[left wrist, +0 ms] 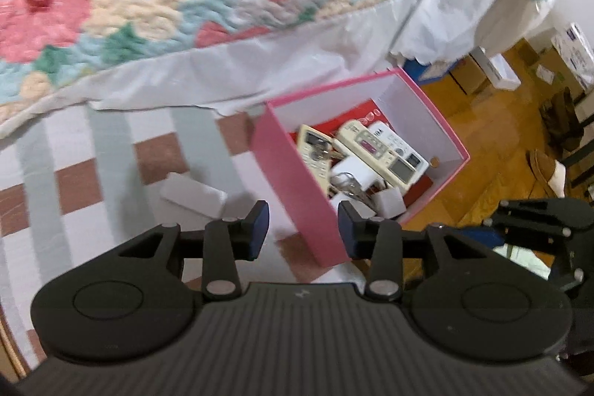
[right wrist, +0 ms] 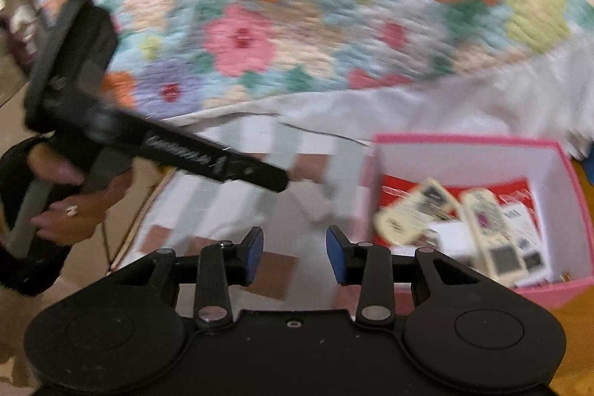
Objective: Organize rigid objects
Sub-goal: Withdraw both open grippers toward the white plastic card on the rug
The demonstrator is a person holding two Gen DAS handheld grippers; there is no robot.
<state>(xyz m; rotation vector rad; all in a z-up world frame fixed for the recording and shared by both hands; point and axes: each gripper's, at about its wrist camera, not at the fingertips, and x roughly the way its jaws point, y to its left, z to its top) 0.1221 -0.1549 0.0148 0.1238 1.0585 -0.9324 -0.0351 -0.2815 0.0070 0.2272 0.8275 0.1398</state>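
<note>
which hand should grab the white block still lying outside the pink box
Left, probably. The white block lies just ahead of the open, empty left tool, beside the pink box. From the right tool it looks farther off and blurred.

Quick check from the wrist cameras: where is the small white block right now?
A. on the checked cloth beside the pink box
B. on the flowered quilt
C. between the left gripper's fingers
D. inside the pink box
A: the white block lies on the checked cloth, outside the pink box and ahead of the empty left gripper.
</note>
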